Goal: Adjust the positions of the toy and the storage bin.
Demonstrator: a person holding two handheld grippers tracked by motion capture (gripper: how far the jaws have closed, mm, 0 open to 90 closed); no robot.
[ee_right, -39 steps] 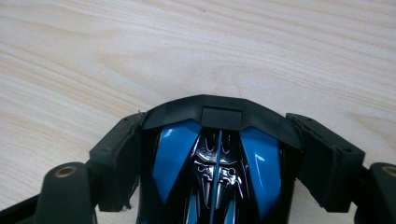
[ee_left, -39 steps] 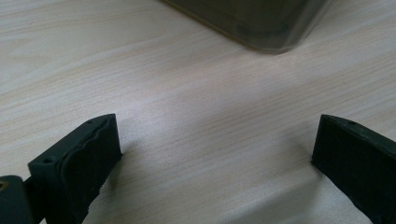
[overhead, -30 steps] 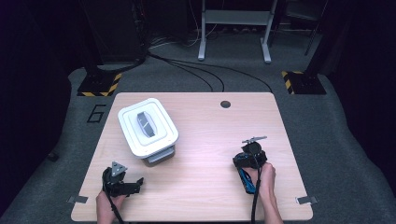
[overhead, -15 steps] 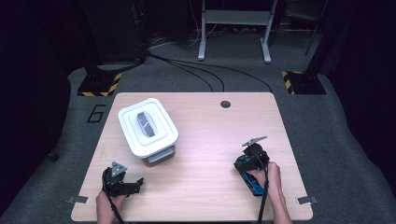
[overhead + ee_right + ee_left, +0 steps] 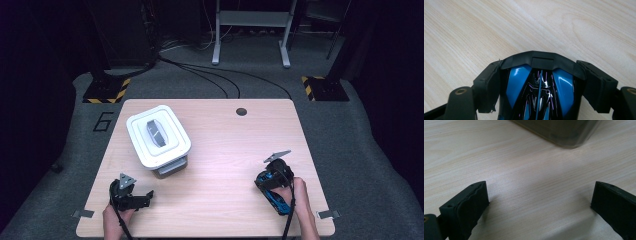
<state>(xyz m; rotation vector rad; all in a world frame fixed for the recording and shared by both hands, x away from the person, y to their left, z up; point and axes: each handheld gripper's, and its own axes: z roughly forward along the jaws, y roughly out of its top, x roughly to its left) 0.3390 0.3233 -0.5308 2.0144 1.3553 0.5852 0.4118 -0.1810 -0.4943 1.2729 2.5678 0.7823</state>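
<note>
A blue and black toy car (image 5: pixel 517 80) sits between the jaws of my right gripper (image 5: pixel 541 83), which is shut on its sides, with its dark end pointing away over the wood. From above, the right gripper (image 5: pixel 268 182) and the toy car (image 5: pixel 279 202) are at the table's front right, in the person's hand. My left gripper (image 5: pixel 145 198) rests at the front left, open, jaws pointing right. Between the left gripper's (image 5: pixel 539 202) wide-apart jaws there is only bare wood. A container with a white lid (image 5: pixel 157 135) stands left of centre; its grey corner (image 5: pixel 560 133) lies ahead of the left jaws.
The light wooden table (image 5: pixel 230 145) has a round dark cable hole (image 5: pixel 241 111) near its far edge. Beyond the table lie grey floor, cables and yellow-black striped stand feet (image 5: pixel 106 90). Cables trail from both grippers over the front edge.
My right gripper with the toy car has shifted slightly to the right. The left gripper and the container have stayed put.
</note>
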